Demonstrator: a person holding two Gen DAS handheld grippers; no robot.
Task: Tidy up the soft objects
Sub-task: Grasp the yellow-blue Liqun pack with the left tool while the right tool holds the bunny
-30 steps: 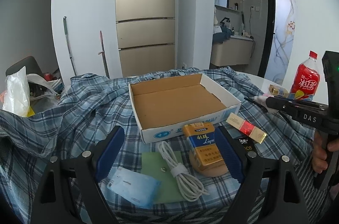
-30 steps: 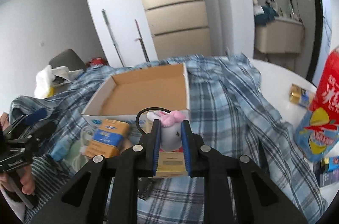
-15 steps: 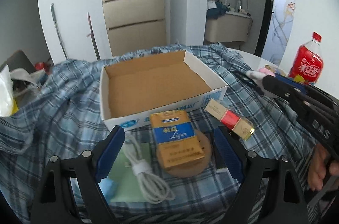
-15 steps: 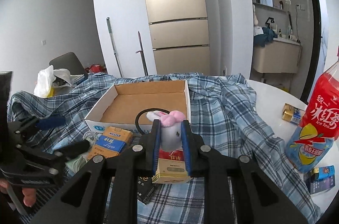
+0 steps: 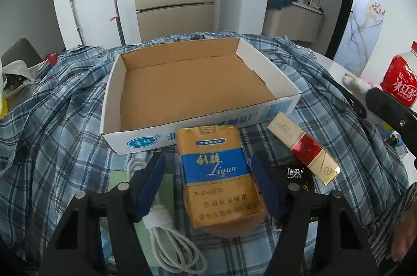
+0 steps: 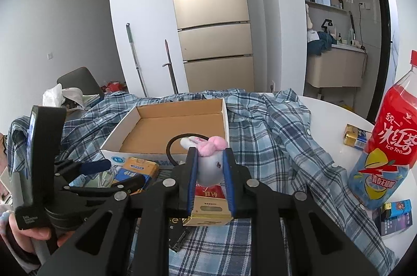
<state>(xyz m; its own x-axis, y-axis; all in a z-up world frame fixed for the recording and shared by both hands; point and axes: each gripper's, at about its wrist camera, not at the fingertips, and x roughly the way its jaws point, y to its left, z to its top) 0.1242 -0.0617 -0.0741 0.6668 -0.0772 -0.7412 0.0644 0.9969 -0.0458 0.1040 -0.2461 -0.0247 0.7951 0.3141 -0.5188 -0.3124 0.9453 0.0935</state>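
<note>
My left gripper (image 5: 208, 163) hangs low over the plaid shirt (image 5: 60, 135), its jaws closing around a yellow and blue cigarette pack (image 5: 219, 171). The blue pads stand on either side of the pack, and a gap shows on the left side. The pack lies on a round tan pad (image 5: 229, 230). My right gripper (image 6: 209, 154) is shut on a small grey plush toy (image 6: 209, 171) with a pink bow and a black hair band, held just in front of the empty cardboard box (image 6: 225, 119). The toy (image 5: 355, 83) also shows at the right edge of the left wrist view.
A white coiled cable (image 5: 169, 239) and a green card (image 5: 146, 223) lie left of the pack. A red and gold slim box (image 5: 305, 148) and a black packet (image 5: 297, 174) lie to its right. A red iced tea bottle (image 6: 391, 135) and small cartons (image 6: 355, 136) stand on the white table.
My left gripper came forward and down onto the yellow pack, and its jaws narrowed around it. The right gripper stayed put with the plush toy in its grip.
</note>
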